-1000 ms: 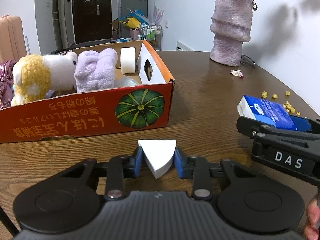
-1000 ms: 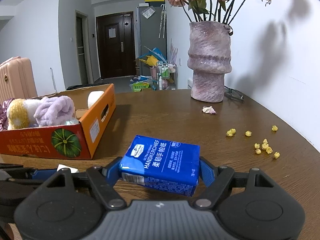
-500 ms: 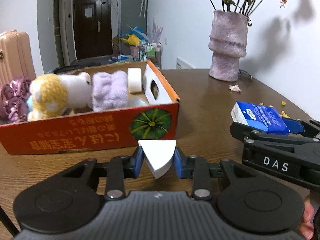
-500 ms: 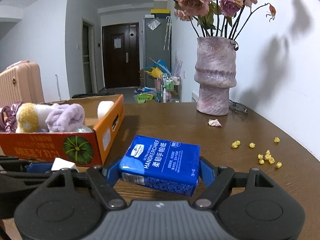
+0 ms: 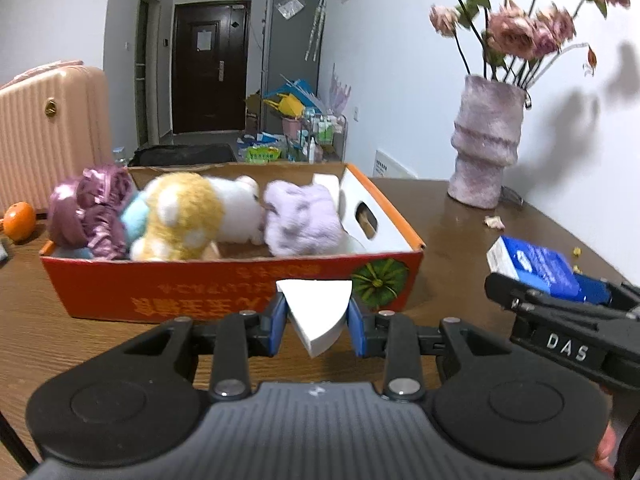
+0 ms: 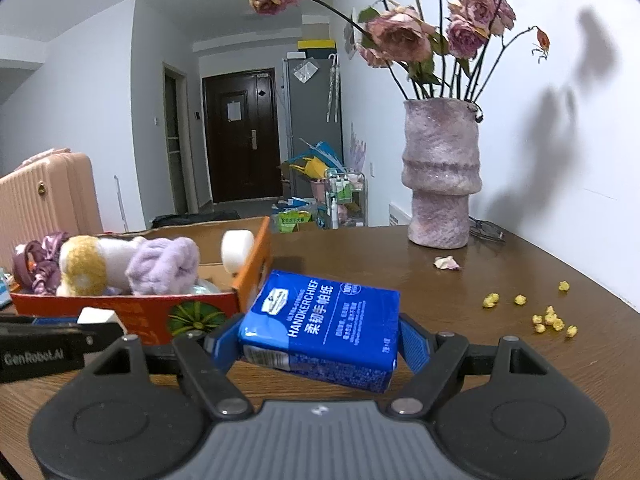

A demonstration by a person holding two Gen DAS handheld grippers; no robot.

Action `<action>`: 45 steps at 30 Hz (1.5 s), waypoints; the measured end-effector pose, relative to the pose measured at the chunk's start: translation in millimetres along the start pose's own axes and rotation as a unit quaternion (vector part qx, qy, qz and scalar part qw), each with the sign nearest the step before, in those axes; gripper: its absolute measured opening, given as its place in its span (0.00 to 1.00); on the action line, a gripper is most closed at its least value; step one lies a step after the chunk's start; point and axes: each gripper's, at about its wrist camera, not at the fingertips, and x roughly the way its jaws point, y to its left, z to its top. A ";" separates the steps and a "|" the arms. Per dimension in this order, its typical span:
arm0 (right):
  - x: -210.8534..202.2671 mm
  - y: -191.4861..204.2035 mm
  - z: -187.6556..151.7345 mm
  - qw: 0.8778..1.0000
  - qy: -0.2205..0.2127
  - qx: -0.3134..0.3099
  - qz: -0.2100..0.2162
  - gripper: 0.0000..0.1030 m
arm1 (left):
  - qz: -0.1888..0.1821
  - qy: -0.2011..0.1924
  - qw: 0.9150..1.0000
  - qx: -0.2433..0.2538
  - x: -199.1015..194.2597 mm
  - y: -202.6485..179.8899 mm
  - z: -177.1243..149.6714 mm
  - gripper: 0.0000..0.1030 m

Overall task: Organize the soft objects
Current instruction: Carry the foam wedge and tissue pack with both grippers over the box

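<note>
Soft toys already fill the orange cardboard box [image 5: 224, 292], which sits across the middle of the left wrist view: from the left edge, a crumpled purple fabric piece [image 5: 90, 216], a yellow-and-white plush [image 5: 180, 216], then a lilac plush [image 5: 300, 220], with a white roll [image 6: 237, 250] at the box's far right end. Low in the centre of that view, the left gripper [image 5: 316, 318] is pinched narrow on a white wedge sponge [image 5: 316, 310], held in front of the box's near wall. At the right edge, the right gripper [image 6: 320, 342] clamps a blue handkerchief tissue pack [image 6: 324, 324] across its width (jaws fairly wide, pads pressing both ends). Further right on the wooden table [image 6: 460, 292] stand a pink vase [image 6: 440, 184] and scattered yellow crumbs [image 6: 548, 318].

Both items look to be in carry towards the box. Next, each hand likely needs to clear the near wall, find a gap among the plush, and let go.
</note>
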 end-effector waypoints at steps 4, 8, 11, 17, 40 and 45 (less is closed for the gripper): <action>-6.0 16.3 0.3 1.000 -0.012 0.005 0.012 0.76 | 0.000 -0.016 1.000 -0.009 -12.6 15.7 5.2 0.32; -9.8 33.6 2.1 0.999 -0.022 0.007 0.024 0.76 | 0.005 -0.032 0.999 -0.016 -23.2 31.0 10.4 0.32; -10.4 47.3 5.1 0.999 -0.030 0.004 0.029 0.76 | 0.012 -0.043 0.999 -0.019 -28.5 41.1 15.5 0.32; -7.2 69.9 9.8 0.999 -0.039 -0.010 0.036 0.76 | 0.020 -0.062 0.998 -0.022 -34.9 56.3 25.9 0.32; 56.2 118.2 47.2 0.996 -0.068 -0.015 0.057 0.76 | 0.043 -0.103 0.993 -0.041 -2.1 102.6 72.3 0.32; 74.2 122.7 52.2 0.996 -0.067 -0.020 0.060 0.76 | 0.046 -0.105 0.993 -0.042 13.4 106.8 82.0 0.32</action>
